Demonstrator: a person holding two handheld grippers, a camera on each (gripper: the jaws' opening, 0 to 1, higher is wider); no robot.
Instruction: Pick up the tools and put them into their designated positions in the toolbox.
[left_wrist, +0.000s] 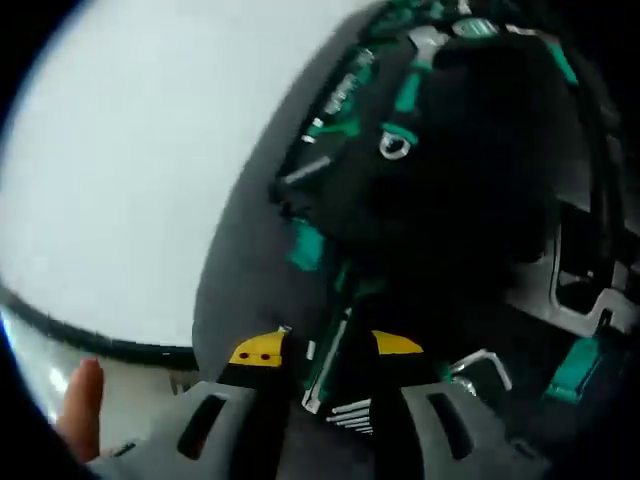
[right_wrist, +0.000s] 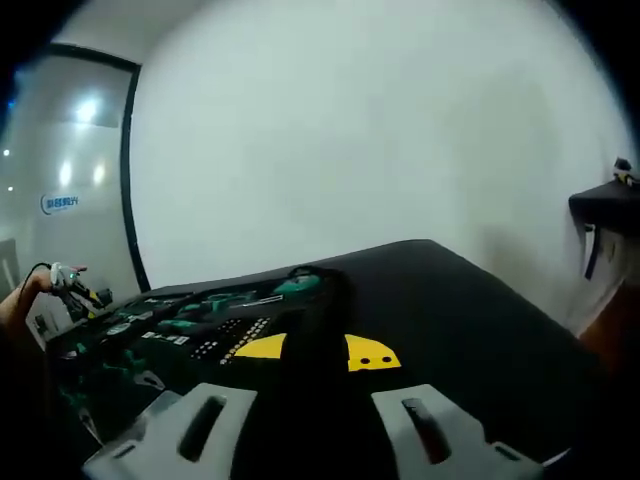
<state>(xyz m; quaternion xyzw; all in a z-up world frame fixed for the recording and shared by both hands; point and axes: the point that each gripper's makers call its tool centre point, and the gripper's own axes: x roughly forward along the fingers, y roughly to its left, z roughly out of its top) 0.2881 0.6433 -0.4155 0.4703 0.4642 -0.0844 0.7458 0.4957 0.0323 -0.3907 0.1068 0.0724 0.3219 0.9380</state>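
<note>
Your left tool (left_wrist: 335, 385) is clamped on a green-handled driver (left_wrist: 325, 370), hung above the toolbox (left_wrist: 440, 200) to seat it; right tool (right_wrist: 315, 365) state: cannot tell.

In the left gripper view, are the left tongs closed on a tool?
Yes: the left tongs pinch a slim green-and-silver tool between their yellow-tipped fingers.

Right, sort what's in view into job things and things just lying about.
For the job:
- toolbox, open, with green-handled tools in its slots
- thin tool between the left gripper jaws
- right gripper

Lying about:
- black table
- black shelf on the white wall
</note>
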